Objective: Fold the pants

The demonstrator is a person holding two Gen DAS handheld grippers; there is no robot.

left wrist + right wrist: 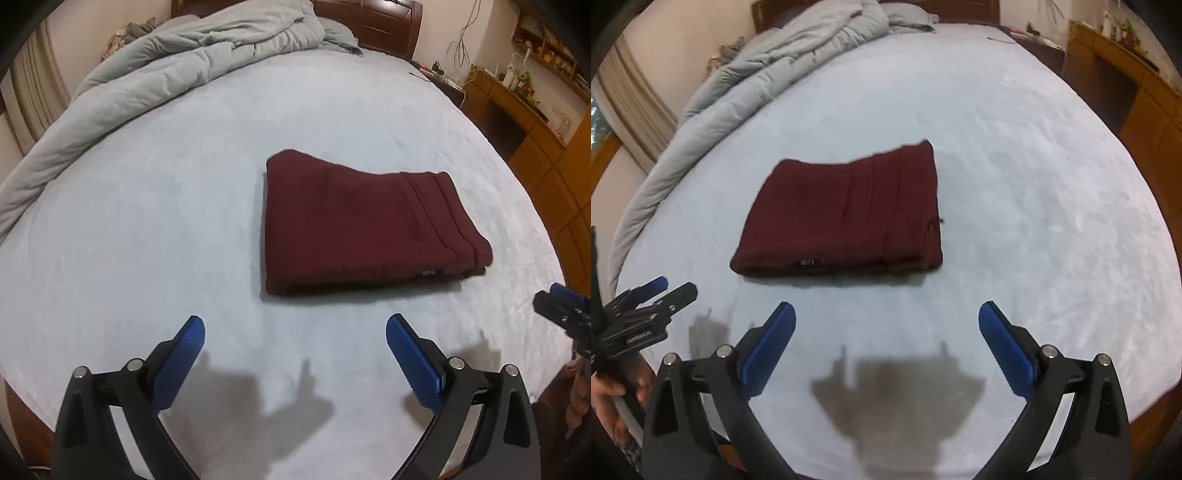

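Observation:
Dark red pants (365, 225) lie folded into a compact rectangle on the pale blue bed sheet (147, 221). They also show in the right wrist view (846, 218). My left gripper (295, 325) is open and empty, held above the sheet, near the bed's front edge, short of the pants. My right gripper (886, 312) is open and empty, also short of the pants. The right gripper shows at the right edge of the left wrist view (561, 306). The left gripper shows at the left edge of the right wrist view (661, 291).
A rumpled grey duvet (177, 66) lies along the far left of the bed, against a dark wooden headboard (388, 22). Wooden cabinets and a cluttered desk (535, 122) stand to the right of the bed. Curtains (631, 110) hang at the left.

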